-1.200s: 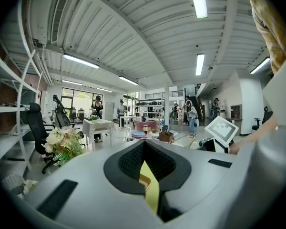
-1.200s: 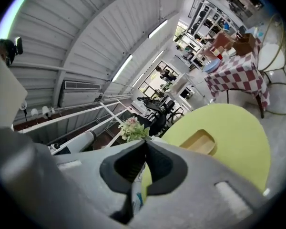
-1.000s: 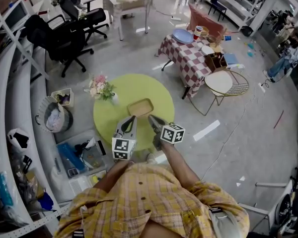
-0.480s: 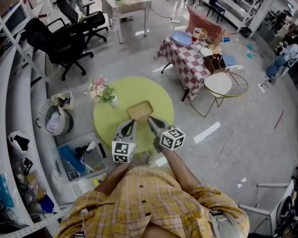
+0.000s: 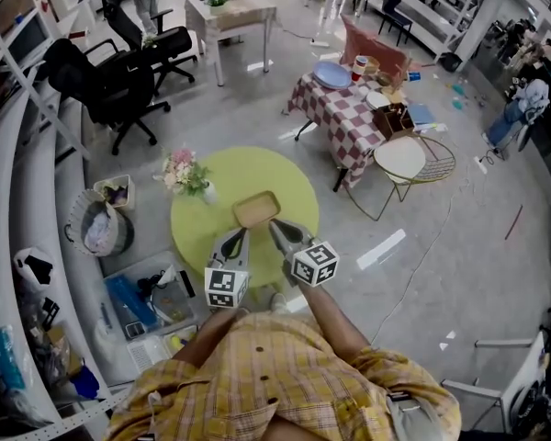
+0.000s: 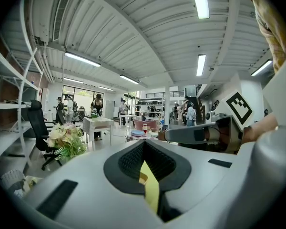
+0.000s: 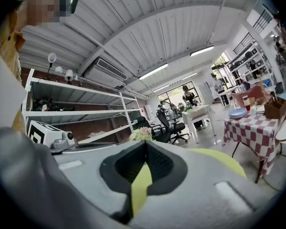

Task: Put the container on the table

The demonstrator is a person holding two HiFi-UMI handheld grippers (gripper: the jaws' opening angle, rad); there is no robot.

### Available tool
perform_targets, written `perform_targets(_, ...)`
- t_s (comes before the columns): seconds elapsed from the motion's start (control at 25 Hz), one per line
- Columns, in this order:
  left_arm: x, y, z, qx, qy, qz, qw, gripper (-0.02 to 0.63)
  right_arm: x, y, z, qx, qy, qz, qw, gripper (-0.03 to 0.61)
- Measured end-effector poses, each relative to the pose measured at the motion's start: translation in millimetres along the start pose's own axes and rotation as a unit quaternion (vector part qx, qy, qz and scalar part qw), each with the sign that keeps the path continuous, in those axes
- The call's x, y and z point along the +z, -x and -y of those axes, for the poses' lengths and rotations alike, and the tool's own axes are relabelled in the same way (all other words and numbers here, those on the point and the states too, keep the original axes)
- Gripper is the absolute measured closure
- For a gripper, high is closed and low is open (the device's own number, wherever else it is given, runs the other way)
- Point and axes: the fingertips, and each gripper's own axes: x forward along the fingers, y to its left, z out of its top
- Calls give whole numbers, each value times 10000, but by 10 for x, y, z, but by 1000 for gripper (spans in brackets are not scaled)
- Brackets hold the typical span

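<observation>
A shallow tan container (image 5: 257, 209) sits on the round yellow-green table (image 5: 202, 223), near its middle. My left gripper (image 5: 241, 233) and right gripper (image 5: 275, 225) hover side by side over the table's near edge, just short of the container and not touching it. In the left gripper view the left gripper (image 6: 144, 145) has its jaws together, with a sliver of yellow table below them. The right gripper (image 7: 145, 145) looks the same in its own view, shut on nothing.
A vase of flowers (image 5: 185, 170) stands at the table's left edge. A checkered table (image 5: 344, 104) and a wire chair (image 5: 402, 159) are to the right. A bin (image 5: 99, 229) and a floor crate (image 5: 156, 292) are on the left, office chairs (image 5: 110, 72) behind.
Both grippers have crept forward toward the container, and the table has shifted slightly in the head view. Their jaws stay shut.
</observation>
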Motion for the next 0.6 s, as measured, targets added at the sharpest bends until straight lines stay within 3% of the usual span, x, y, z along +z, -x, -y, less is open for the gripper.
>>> perform_targets(0.6,1,-16,13,-7,18,12,10000,607,168,68,-7,-161,411,136,9989,580)
